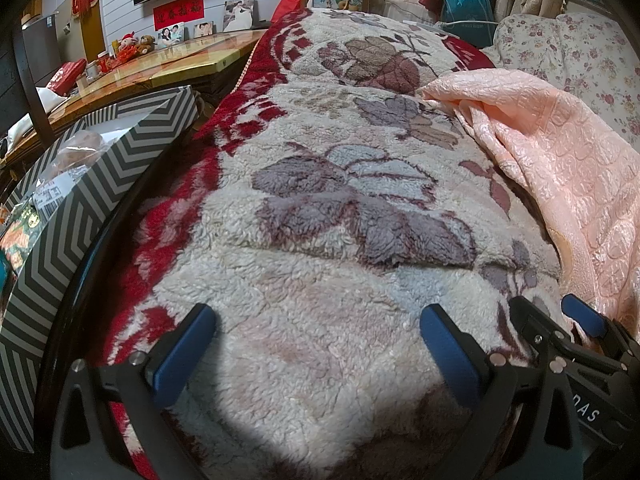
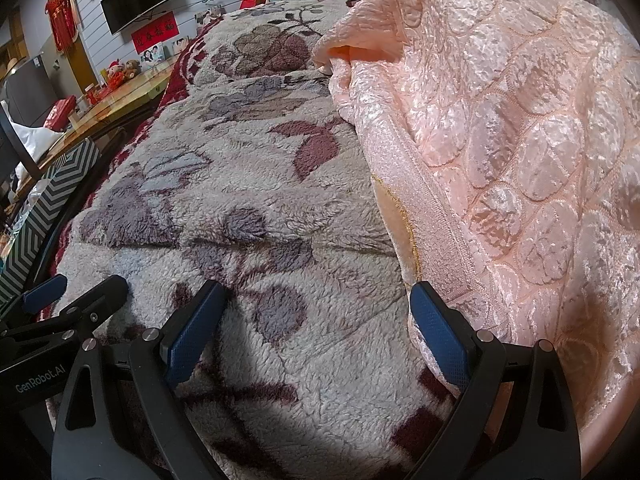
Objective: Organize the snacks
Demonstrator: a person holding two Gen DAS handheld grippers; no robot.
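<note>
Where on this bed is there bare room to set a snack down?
The fleece blanket lies bare ahead of both open grippers, left and right, between the striped box on the left and the bunched pink blanket on the right. The box already holds packets, so it is crowded.

Ahead of both grippers the fleece blanket [image 1: 320, 208] lies broad and bare, a flat stretch with nothing standing on it. On the right a heaped pink quilted cover [image 2: 500, 152] rises as a soft wall; its edge touches the right finger of the right gripper [image 2: 318, 312], closing that side. On the left a chevron-patterned box [image 1: 80, 200] with packaged snacks [image 1: 36, 216] inside stands past a black curved rail [image 1: 120, 208], bounding the blanket there. The left gripper [image 1: 318, 334] and right gripper sit side by side, close together, both spread wide.
</note>
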